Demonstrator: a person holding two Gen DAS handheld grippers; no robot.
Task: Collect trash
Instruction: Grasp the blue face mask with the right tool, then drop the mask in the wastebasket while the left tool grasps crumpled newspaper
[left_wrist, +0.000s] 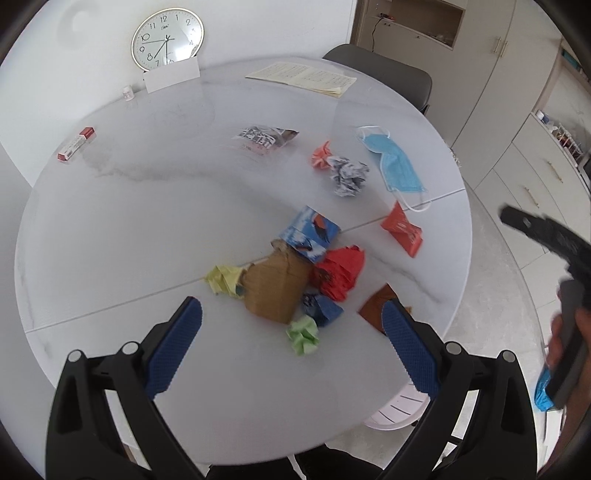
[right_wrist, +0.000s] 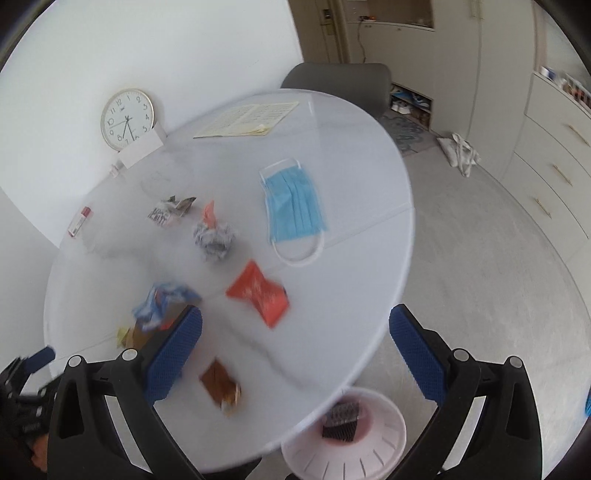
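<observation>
Both grippers, left (left_wrist: 291, 332) and right (right_wrist: 295, 332), hang wide apart and empty over the table (left_wrist: 129, 221), where trash clusters around a brown bag (left_wrist: 273, 288). One piece apparently sits in the bin (right_wrist: 373, 454) below the table's edge; next comes another pick.

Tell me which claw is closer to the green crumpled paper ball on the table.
Left. The left claw hangs open right over the green paper ball, which sits between its fingers. The right claw is open off toward the table's right edge.
</observation>
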